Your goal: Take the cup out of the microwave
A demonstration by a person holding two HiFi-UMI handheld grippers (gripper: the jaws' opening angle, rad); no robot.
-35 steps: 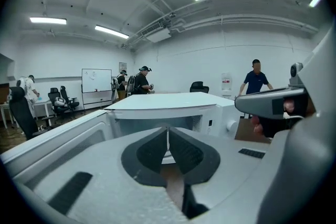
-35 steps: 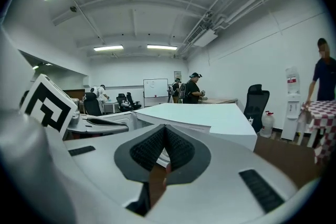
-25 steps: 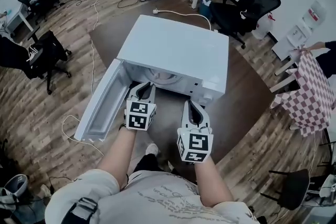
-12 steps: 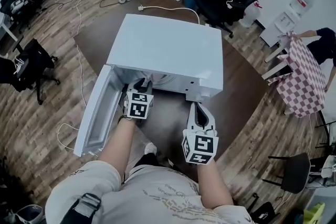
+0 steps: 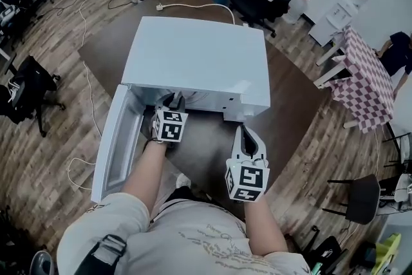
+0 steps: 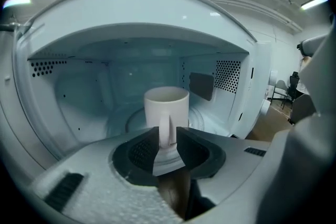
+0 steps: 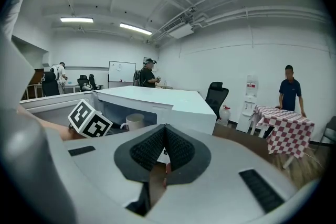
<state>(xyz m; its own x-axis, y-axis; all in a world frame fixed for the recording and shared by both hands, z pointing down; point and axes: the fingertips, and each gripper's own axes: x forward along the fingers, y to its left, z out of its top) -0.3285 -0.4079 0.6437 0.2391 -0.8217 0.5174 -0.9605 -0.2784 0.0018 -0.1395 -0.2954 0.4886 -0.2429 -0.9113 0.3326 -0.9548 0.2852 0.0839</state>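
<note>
Left gripper (image 6: 168,138) reaches into the open microwave (image 5: 199,55), its jaws closed on the handle (image 6: 167,131) of the cup (image 6: 167,104). Right gripper (image 7: 164,131) hangs outside, in front of the oven's right side, jaws pressed together with nothing between them. The white microwave stands on a dark brown table (image 5: 293,106). Its door (image 5: 116,138) is swung wide to the left. The white cup stands upright on the turntable (image 6: 202,118) inside the cavity, handle turned towards the opening.
</note>
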